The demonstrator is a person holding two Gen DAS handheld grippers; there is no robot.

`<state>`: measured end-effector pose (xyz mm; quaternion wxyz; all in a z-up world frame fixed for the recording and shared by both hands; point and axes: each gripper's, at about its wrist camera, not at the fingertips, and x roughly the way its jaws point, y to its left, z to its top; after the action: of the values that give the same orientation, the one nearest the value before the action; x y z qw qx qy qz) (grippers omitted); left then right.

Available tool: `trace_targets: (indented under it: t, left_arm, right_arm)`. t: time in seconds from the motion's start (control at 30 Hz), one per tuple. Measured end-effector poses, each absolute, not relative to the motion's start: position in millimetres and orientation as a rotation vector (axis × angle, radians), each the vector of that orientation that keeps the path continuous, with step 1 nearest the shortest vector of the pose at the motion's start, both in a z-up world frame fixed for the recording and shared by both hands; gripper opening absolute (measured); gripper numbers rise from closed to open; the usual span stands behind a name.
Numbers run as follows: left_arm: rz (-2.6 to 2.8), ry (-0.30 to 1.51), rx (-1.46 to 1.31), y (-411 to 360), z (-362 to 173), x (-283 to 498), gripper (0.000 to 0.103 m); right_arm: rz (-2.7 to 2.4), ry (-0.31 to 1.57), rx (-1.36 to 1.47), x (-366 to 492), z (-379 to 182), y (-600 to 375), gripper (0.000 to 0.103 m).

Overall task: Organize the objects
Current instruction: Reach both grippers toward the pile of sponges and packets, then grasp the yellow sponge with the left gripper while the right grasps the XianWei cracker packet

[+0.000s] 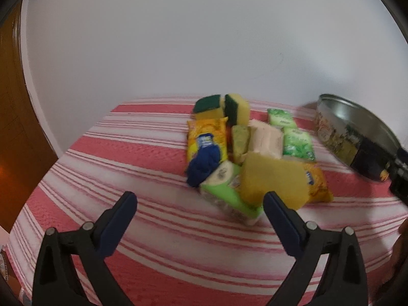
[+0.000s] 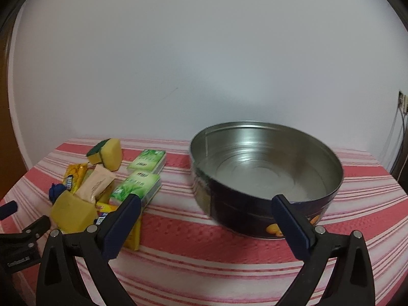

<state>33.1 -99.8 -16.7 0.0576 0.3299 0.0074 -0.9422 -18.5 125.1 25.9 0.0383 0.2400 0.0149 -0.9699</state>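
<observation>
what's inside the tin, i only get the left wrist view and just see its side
observer: nothing, the tin is empty, bare metal inside
operator: is the right gripper closed on it
observer: no, the right gripper is wide open, one finger by the tin's near rim, the other outside it by a green pack
</observation>
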Motion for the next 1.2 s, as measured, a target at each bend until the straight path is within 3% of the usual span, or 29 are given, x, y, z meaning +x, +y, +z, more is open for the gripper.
trace_targets:
  t: [0.27,0.43,0.77,1.2]
  left_arm:
    - [-2.942,-0.098,1.027,-53,-13,8,0.100]
    - [-2.891,-0.191,1.150,-40,-31,-18,0.070]
    - [-2.962,-0.101,1.039,-72,-15,11,0.068]
    - [-2.872,-0.036,0.961,-124,-4,32,0.068]
  right_arm:
    - [-3.052,0.073,0.703,-16,27,128,0.103]
    - [-3.010,0.073,0.757,-22,24,128,0.103]
    - [-2.859,0.003,0.874,-31,12,120,0.103]
    - [-2.551,0.041,1.209,-70,-26,36,0.102]
